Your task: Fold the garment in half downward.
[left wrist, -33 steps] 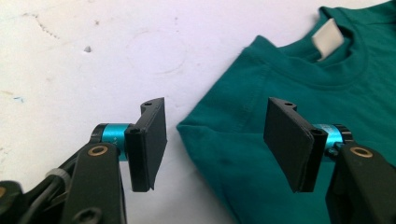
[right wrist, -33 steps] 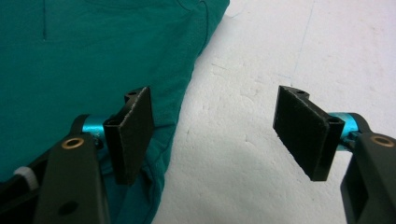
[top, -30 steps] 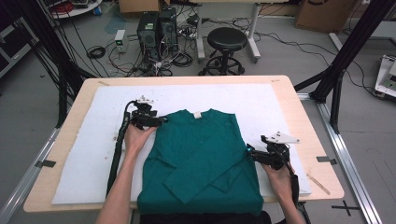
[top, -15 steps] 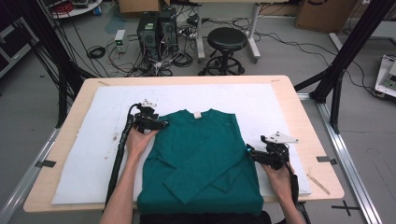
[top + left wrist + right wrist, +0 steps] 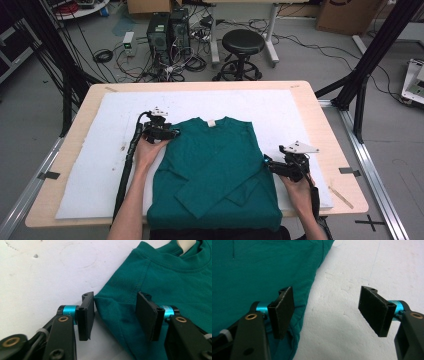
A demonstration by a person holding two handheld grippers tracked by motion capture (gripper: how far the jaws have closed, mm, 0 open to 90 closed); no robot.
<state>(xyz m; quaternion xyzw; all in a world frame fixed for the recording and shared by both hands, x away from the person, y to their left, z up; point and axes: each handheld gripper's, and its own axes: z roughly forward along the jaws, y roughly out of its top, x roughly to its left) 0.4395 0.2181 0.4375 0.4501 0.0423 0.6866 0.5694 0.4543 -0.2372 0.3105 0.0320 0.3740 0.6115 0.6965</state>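
Green cloth is the main thing in the high view: a teal long-sleeved shirt (image 5: 215, 170) lies flat on the white foam sheet (image 5: 300, 115) that covers the wooden table (image 5: 70, 150), with its collar away from the person and both sleeves folded in across the front. The left gripper (image 5: 172, 134) is at the shirt's left shoulder, and the right gripper (image 5: 267, 164) is at the shirt's right side edge, about halfway down.

From the left gripper view, the jaws stand apart with the shoulder corner (image 5: 102, 298) of the shirt between them. One pad is just beside the fold of the cloth and the other stands over the fabric; nothing is pinched yet. The collar with its pale label (image 5: 186, 245) is farther up.

From the right gripper view, the jaws are wide apart and hold nothing. The left jaw is over the side hem (image 5: 317, 277) and the other jaw is over bare foam.

I judge the shirt as light, soft and limp, so it will sag and wrinkle when lifted. Good places to take it are the doubled shoulder corner and the side edge, pinching all layers together so that the folded sleeves do not slip out.
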